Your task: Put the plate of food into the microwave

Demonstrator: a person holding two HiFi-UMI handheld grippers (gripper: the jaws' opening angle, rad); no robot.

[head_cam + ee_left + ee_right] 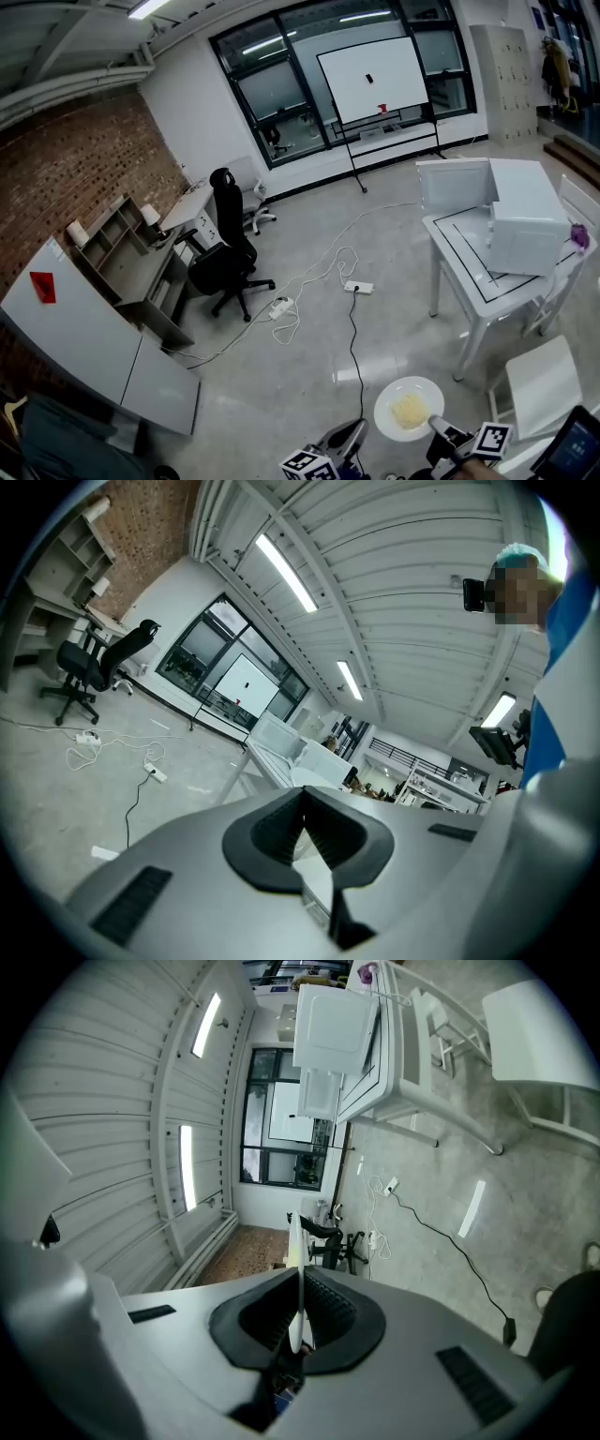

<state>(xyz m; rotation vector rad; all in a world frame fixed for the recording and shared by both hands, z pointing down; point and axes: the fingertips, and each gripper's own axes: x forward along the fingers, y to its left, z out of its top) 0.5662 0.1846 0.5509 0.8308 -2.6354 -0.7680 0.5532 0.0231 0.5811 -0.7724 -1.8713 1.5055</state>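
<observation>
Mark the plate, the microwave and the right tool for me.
plate (382,411): head view, bare left rim.
microwave (525,202): head view, top panel.
right tool (437,426): head view, between fingertips at plate's edge.

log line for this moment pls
right gripper: shut on plate | left gripper: shut, empty | microwave: on table, door open

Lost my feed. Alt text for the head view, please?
The right gripper, at the bottom edge, holds a white plate of yellow food by its rim above a grey floor. Farther off at right, a white microwave stands with its door open on a white table; the left gripper is shut and empty.
</observation>
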